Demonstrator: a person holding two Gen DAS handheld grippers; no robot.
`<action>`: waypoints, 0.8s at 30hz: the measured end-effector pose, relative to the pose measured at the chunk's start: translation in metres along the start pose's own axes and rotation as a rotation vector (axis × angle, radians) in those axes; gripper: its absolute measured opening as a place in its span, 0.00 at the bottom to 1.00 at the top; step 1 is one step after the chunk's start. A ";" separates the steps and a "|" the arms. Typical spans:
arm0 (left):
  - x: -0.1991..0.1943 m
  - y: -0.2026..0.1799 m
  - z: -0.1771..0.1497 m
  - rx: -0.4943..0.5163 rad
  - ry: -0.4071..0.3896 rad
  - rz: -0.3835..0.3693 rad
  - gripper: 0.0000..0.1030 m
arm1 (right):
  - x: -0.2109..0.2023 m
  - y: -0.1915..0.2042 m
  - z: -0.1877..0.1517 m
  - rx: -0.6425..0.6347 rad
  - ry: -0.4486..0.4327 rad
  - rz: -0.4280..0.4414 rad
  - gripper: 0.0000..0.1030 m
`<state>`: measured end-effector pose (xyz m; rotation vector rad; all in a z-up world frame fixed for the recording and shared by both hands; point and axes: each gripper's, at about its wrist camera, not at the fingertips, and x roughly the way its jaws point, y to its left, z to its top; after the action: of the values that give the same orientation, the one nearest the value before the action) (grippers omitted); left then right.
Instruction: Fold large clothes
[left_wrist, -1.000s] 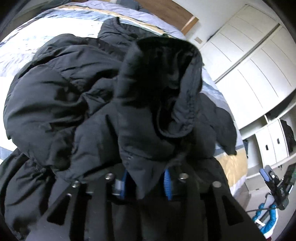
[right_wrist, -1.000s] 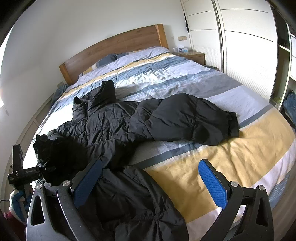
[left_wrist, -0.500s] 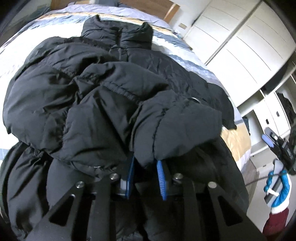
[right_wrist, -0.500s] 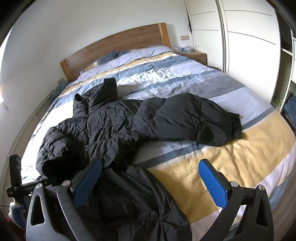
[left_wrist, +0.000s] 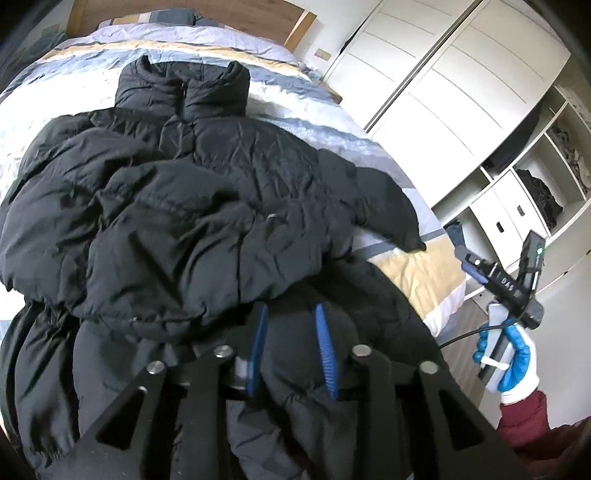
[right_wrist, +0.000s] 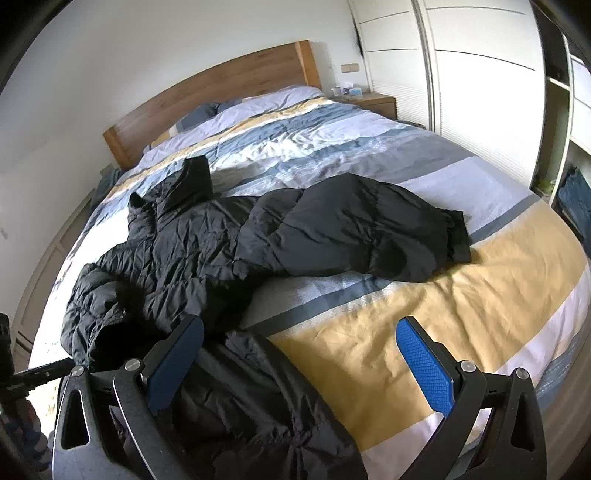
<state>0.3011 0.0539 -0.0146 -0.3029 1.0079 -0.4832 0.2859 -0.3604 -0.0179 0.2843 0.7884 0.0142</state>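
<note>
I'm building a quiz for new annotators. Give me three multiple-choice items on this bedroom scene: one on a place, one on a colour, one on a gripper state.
1. Where does the jacket lie?
A. on the bed
B. on the floor
C. in the wardrobe

2. What colour is the jacket?
A. red
B. black
C. white

3. How do the right gripper's jaws stand?
A. shut on a sleeve
B. shut on nothing
C. wide open

Answers:
1 A: the jacket is spread over the bed.
2 B: its fabric is black throughout.
3 C: the right gripper holds nothing between its blue pads.

Sleeve (left_wrist: 177, 236) now released onto jacket (left_wrist: 221, 155) chest, left gripper (left_wrist: 291, 343) fingers parted
</note>
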 end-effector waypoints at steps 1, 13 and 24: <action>0.000 -0.002 0.002 -0.001 0.000 0.004 0.29 | 0.003 -0.006 0.000 0.020 0.001 0.001 0.99; 0.015 0.029 0.007 -0.140 0.008 0.063 0.39 | 0.061 -0.081 0.001 0.249 0.064 -0.007 0.99; 0.011 0.051 0.001 -0.233 0.002 0.132 0.39 | 0.117 -0.125 0.001 0.419 0.081 0.070 1.00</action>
<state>0.3197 0.0923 -0.0452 -0.4407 1.0807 -0.2464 0.3579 -0.4669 -0.1313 0.7123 0.8580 -0.0747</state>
